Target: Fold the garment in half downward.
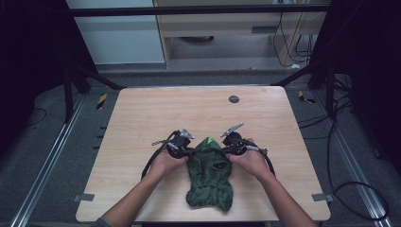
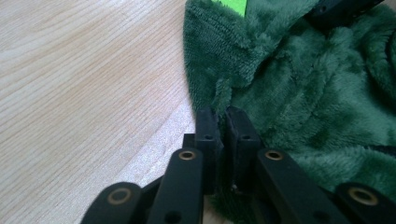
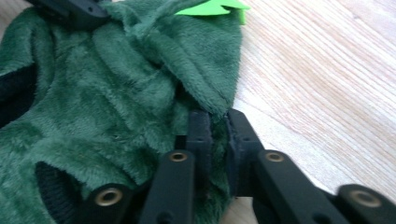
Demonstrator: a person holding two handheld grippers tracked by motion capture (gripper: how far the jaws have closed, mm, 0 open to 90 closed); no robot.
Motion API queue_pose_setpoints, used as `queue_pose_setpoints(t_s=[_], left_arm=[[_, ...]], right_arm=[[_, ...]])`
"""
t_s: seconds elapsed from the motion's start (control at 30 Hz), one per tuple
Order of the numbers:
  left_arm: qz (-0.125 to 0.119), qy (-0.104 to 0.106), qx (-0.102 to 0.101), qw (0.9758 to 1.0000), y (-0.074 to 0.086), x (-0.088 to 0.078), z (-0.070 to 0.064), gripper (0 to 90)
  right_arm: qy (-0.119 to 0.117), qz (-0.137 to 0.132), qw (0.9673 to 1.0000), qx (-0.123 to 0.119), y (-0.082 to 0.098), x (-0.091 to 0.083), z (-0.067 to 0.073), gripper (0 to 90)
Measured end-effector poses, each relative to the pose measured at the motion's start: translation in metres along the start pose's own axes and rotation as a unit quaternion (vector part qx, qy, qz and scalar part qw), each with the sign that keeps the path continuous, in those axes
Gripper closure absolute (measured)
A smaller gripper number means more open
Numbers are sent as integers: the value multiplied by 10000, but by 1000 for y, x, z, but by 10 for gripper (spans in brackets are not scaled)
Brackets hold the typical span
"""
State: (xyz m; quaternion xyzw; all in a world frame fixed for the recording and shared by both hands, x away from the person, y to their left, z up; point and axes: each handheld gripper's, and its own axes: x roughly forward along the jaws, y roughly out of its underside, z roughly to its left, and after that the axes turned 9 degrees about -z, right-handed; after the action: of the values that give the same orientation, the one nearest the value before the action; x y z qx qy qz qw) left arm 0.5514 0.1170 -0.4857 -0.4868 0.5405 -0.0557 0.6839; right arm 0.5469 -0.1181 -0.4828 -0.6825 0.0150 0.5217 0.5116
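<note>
Garment (image 1: 210, 172) lies lengthwise toward the person, between left gripper (image 1: 185, 152) and right gripper (image 1: 231, 150), each clamped on an opposite far-end edge.

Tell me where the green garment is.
In the high view the green garment lies on the table near its front edge, pinched between the left hand-held gripper and right hand-held gripper.

Rumpled green plush garment (image 1: 209, 176) on table

No legible text, label, brand, number or sign is showing in any view (the bright green tag (image 2: 232, 5) on the garment is appearing blank).
</note>
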Motion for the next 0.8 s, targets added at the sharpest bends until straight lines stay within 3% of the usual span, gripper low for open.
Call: queue_pose_setpoints(t_s=[0.27, 0.6, 0.8], left_arm=[[-9, -44, 78, 10000, -4, -7, 2, 877], [-243, -162, 236, 9993, -20, -22, 1, 881], [-262, -226, 349, 9988, -26, -26, 2, 881]], right_arm=[[6, -88, 9999, -120, -5, -8, -1, 849], [73, -232, 9993, -274, -13, -21, -1, 850], [113, -289, 9989, -344, -18, -26, -1, 850]])
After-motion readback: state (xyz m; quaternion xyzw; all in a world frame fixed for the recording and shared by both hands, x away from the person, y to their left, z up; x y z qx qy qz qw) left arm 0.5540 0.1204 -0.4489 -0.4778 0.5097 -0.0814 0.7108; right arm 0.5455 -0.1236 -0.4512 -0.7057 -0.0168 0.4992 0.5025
